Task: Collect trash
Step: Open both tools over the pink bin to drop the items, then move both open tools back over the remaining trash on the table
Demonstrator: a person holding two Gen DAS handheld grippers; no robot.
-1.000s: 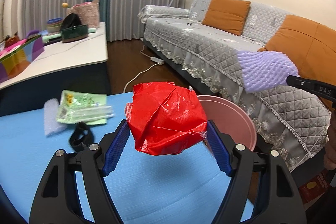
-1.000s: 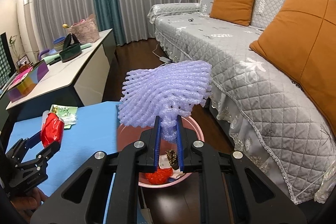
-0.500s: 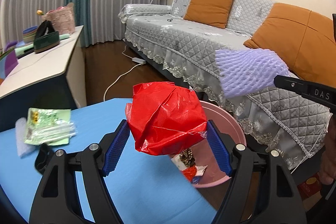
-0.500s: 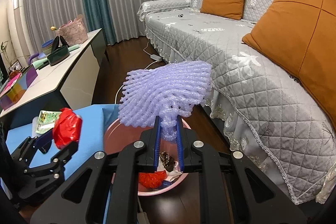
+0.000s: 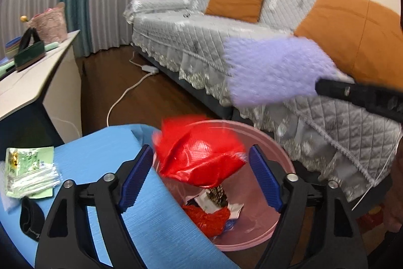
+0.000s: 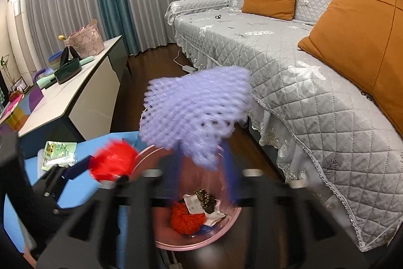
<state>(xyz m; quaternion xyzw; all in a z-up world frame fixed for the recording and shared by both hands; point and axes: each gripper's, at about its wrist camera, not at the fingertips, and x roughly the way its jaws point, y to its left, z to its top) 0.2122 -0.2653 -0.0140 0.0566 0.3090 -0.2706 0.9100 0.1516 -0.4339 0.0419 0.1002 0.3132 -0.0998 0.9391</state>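
A pink bin [image 5: 269, 150] stands on the floor beside the blue table [image 5: 100, 160], with red and mixed trash inside [image 5: 209, 216]. My left gripper [image 5: 201, 178] is open over the bin, and a crumpled red wrapper [image 5: 199, 158] is loose between its spread blue pads, blurred. My right gripper [image 6: 204, 168] is blurred over the bin [image 6: 226, 226]; its fingers have parted and a purple foam net [image 6: 194, 107] is above them. The net also shows in the left wrist view [image 5: 274, 72].
A green packet [image 5: 27, 168] and a black strap [image 5: 30, 218] lie on the blue table. A grey sofa [image 6: 289, 62] with orange cushions is to the right. A white sideboard [image 6: 75, 97] with bags stands to the left. A white cable [image 5: 121, 100] runs across the wood floor.
Both grippers moved over the pink bin. The left jaws opened and let go of the red wrapper. The right fingers have parted around the purple net.
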